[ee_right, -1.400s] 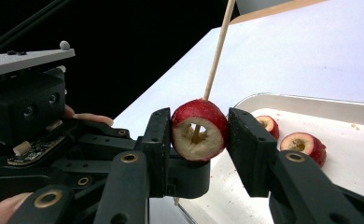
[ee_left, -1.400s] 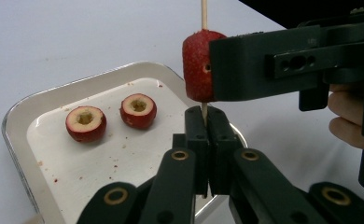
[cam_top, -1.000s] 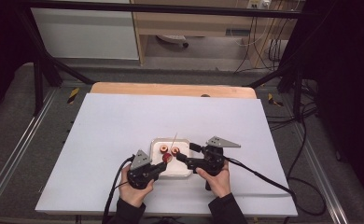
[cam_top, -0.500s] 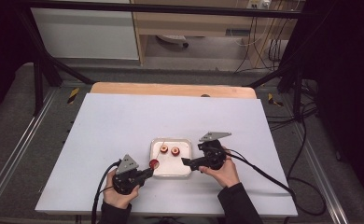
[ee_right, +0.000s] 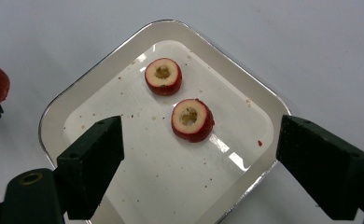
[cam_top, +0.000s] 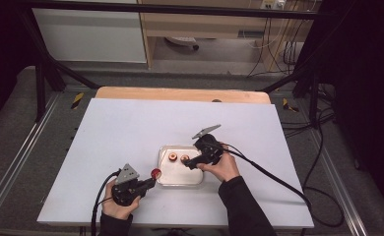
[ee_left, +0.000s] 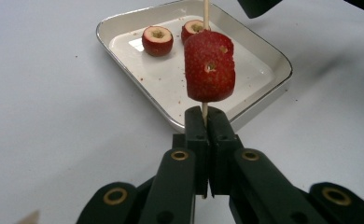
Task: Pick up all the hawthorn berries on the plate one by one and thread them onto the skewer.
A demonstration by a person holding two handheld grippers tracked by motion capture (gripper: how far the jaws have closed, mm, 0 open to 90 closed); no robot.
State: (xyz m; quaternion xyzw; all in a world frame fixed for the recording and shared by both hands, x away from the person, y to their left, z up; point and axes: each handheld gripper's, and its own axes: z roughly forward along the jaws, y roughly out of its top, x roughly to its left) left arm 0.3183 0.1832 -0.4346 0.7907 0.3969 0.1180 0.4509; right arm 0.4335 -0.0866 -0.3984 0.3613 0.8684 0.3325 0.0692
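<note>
While the left gripper [ee_left: 203,116] stands pressed together on the lower end of a thin wooden skewer [ee_left: 206,11], one cored red fruit piece [ee_left: 209,66] already sits threaded on that stick, held up just off the near rim of the white tray [ee_left: 264,91]. Two more cored fruit pieces [ee_right: 163,76] [ee_right: 192,120] lie apart from each other on the tray floor, cut faces up, with small crumbs scattered around them. The right gripper [ee_right: 196,163] hovers above the tray with its jaws spread wide on either side of the nearer piece, touching nothing; those jaws have just been closing a little, with no fruit pressed between them. Judged from the pictures, the pieces are light, soft-fleshed and easily bruised or split, with a smooth skin that may slip. The sound hold appears to be across the rounded red sides, leaving the cored hole clear for the stick, and with gentle pressure only. The skewer looks stiff but slender, so a sideways load could snap it or twist it in the grip.
</note>
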